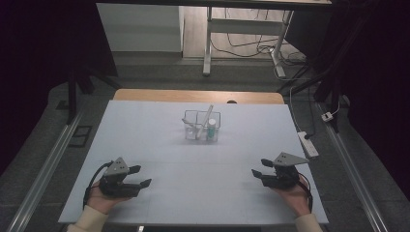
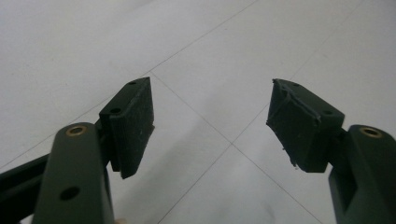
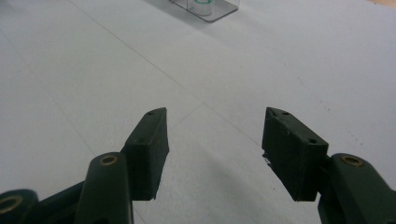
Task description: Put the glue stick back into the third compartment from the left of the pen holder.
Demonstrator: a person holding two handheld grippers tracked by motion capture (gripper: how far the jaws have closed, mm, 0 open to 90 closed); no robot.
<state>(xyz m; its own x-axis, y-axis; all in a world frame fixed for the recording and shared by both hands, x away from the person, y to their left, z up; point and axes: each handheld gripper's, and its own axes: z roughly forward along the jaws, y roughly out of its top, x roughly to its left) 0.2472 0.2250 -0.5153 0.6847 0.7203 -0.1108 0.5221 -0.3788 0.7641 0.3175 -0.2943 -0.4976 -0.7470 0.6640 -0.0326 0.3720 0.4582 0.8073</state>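
I have both tools resting low at the near edge of the white counter. The left tool sits at the near left with its jaws standing well apart and nothing between them; in the left gripper view I look past its pads at bare counter seams. The right tool sits at the near right, jaws likewise spread and empty.

What I am facing is the clear organizer, a small two-cell box at the middle of the counter, well apart from both tools and about midway between them. In the right gripper view its bottom edge sits at the top of the frame. In its right cell stands a small bottle with a teal cap; a long white stick leans across the cells, its top poking above the rim. Something pale lies in the left cell; I cannot tell what.

I judge all of it light and rigid. The clear walls look like hard, slick plastic, so the box could skid if nudged. The bottle is round and smooth: I would pinch it just under the cap, squarely. The stick is thin and could roll between the pads, so I would take it by its free upper end.
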